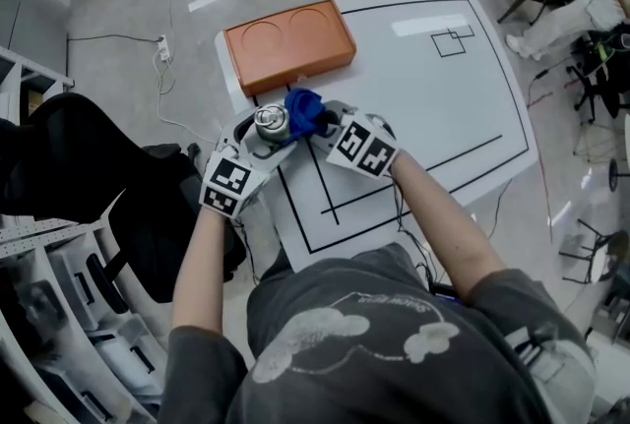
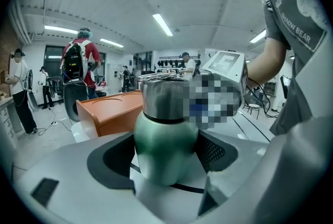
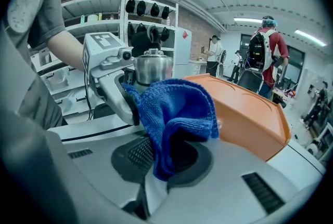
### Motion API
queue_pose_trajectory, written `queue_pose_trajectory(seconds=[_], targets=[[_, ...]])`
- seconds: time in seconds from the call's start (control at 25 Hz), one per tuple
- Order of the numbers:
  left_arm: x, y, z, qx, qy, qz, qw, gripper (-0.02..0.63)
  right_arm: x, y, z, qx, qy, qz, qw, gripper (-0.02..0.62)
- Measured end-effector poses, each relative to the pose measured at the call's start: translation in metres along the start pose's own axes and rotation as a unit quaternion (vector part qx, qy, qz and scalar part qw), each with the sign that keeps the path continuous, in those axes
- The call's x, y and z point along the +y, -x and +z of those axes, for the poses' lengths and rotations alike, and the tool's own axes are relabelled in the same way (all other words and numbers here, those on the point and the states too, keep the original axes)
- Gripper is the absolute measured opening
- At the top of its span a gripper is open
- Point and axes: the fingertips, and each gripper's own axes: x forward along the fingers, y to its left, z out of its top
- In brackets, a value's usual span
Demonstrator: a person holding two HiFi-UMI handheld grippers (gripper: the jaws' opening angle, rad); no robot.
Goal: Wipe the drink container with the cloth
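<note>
The left claw (image 1: pixel 268 129) holds a drink bottle (image 1: pixel 270 120). The bottle has a green body and a shiny silver top. In the left gripper view the bottle (image 2: pixel 165 134) stands up straight between the two jaws of the left claw (image 2: pixel 166 158). The jaws are wide apart, and their dark pads press on the green body from both sides.

The right claw (image 1: pixel 317 125) holds a blue cloth (image 1: pixel 303 111). In the right gripper view the jaws of the right claw (image 3: pixel 165 163) are close together and pinch the cloth (image 3: pixel 179 111) by its lower end. The rest of the cloth stands up in a soft bunch. The cloth is just beside the top of the bottle (image 3: pixel 152 68), on the bottle's right side in the head view. No view shows if the two touch.

Both claws meet over the near left corner of a white table (image 1: pixel 443 117) with black lines on it. Just behind them sits an orange box (image 1: pixel 288 43). It has two round dents in its top.
</note>
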Motion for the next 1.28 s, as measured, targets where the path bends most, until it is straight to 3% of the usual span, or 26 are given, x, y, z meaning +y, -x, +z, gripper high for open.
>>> queue_pose_trajectory(seconds=[0.32, 0.48, 0.72, 0.88, 1.04, 1.28], targets=[[-0.004, 0.0, -0.001, 0.009, -0.032, -0.067, 0.9972, 0.359, -0.005, 0.015, 0.01, -0.005, 0.008, -0.025, 1.0, 0.043], [-0.004, 0.0, 0.001, 0.005, -0.029, -0.063, 0.9976, 0.36, -0.005, 0.024, 0.014, -0.008, 0.014, -0.034, 0.999, 0.043], [-0.002, 0.004, -0.002, -0.008, 0.016, 0.004, 0.9998, 0.36, -0.007, 0.039, 0.019, -0.02, 0.021, -0.049, 0.998, 0.043], [-0.001, 0.013, -0.004, -0.012, 0.062, 0.071, 0.9955, 0.362, -0.01, 0.047, 0.029, -0.035, 0.031, -0.056, 0.997, 0.043], [-0.001, 0.017, -0.002, -0.026, 0.11, 0.155, 0.9813, 0.362, -0.012, 0.051, 0.037, -0.044, 0.041, -0.059, 0.996, 0.043], [0.002, 0.005, -0.01, 0.014, 0.129, 0.269, 0.9542, 0.364, -0.009, 0.055, 0.036, -0.05, 0.055, -0.056, 0.996, 0.043]])
